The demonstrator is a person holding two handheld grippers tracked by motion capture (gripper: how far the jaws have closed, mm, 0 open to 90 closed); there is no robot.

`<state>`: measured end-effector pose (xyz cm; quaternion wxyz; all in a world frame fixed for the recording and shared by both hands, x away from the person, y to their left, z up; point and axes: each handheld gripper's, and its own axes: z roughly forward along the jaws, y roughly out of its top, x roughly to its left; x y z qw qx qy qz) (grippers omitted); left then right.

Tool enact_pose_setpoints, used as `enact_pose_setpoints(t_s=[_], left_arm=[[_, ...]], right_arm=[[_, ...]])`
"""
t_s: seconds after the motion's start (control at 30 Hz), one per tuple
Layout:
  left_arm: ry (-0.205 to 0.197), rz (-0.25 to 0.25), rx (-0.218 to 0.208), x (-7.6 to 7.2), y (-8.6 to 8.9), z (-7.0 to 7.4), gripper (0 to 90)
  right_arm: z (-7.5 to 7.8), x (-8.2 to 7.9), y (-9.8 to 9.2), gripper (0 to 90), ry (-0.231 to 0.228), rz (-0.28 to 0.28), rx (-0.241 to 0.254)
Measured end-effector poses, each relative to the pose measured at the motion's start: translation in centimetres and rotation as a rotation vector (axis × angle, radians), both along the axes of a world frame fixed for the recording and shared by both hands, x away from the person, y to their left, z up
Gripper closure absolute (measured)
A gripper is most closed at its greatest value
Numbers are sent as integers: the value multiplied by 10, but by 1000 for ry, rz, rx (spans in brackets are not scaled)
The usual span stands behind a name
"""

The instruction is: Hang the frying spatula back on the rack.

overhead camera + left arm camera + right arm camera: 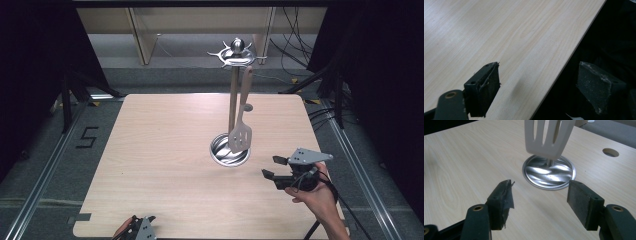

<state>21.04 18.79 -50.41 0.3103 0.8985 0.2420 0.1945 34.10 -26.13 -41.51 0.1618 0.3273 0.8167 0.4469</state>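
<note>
- Step in hand, as I judge it: the slotted spatula (240,134) hangs on the utensil stand (233,100), and the right gripper (273,167) faces it with nothing in its jaws. This reads either as the moment after hanging it or as the approach for taking it off; the pictures do not settle which.
- Left gripper (537,86): at about 7 o'clock on the table (160,165), at the near edge. Its jaws stand wide apart and hold nothing. In the left gripper view one jaw hangs over the wood and the other past the table's edge. Only the tip of the hand shows in the high view, low and idle.
- Spatula: it hangs from a hook on the stand's top ring, handle up, with its blade just above the stand's round metal base (549,173), a little to the 3 o'clock side of the table's middle.
- Right gripper (540,200): at about 4 o'clock from the base, near it but apart. Its jaws are well open and empty, pointing towards 10 o'clock at the base and blade.
- Right hand (314,197): the forearm comes in from 5 o'clock, wrist roughly level, holding the gripper low over the table.
- Next move, if the spatula is to be taken: raise the open jaws to the blade or handle, close them on it, then lift it clear of the hook without tipping the stand.
</note>
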Motion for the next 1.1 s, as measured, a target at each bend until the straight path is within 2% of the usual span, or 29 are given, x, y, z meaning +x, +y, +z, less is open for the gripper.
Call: enact_pose_setpoints(t_s=[0.03,0.13,0.17,0.2,0.27,0.3,0.33,0.37,0.43,0.5,0.53,0.6,0.67,0.73,0.77,0.8,0.83,0.87,0.9,0.93,0.97,1.0,1.1], left_arm=[[-4,8,-18,0,-1,-1,177],[-14,14,4,1,0,-1,177],[-5,8,0,0,0,0,177],[-5,8,3,1,0,0,177],[-12,14,3,1,0,0,177],[-14,15,2,1,0,-1,177],[-14,11,10,1,0,0,177],[-18,10,4,1,0,-1,177],[-12,5,4,0,0,0,177],[-24,3,4,-1,0,0,177],[-22,6,0,-1,0,0,177],[-20,11,6,-2,0,0,177],[-17,7,4,-2,0,0,177],[-19,2,-2,-2,1,0,177],[-23,5,-3,-3,2,0,177],[-23,9,-7,-3,2,-1,177],[-19,9,4,-3,3,-1,177],[-19,10,-3,-3,3,-1,177],[-28,14,2,-3,4,0,177],[-27,20,-6,-3,4,0,177],[-32,20,-1,-3,4,1,177],[-32,21,-1,-3,4,1,177],[-33,21,-1,-3,4,1,177]], right_arm=[[-1,0,-1,375,-10,4,-12],[-3,2,-3,372,-30,20,-21],[-3,-1,-2,370,-1,-1,-9],[-4,-1,-3,369,4,5,-13],[-4,1,-5,363,-16,11,-22],[-5,-1,-4,360,1,3,-9],[-5,0,-5,355,-10,9,-20],[-5,-2,-4,349,10,-8,-11],[-7,-4,-3,340,3,-11,-20],[-9,-4,-3,331,-5,-4,-39],[-10,-6,-1,328,18,-7,-37],[-13,-6,-2,322,-6,-2,-55],[-14,-7,-2,321,-9,5,-60],[-16,-7,-2,317,-3,8,-66],[-16,-9,-1,316,16,-7,-62],[-17,-8,-2,316,-2,1,-73],[-18,-9,-1,315,11,-6,-68],[-18,-10,-1,315,22,-3,-71],[-19,-9,-2,314,7,-8,-74],[-19,-10,-1,314,11,-12,-70],[-20,-9,-2,313,-12,10,-83],[-20,-11,-1,311,8,-1,-77],[-21,-14,-1,298,12,-6,-70]])
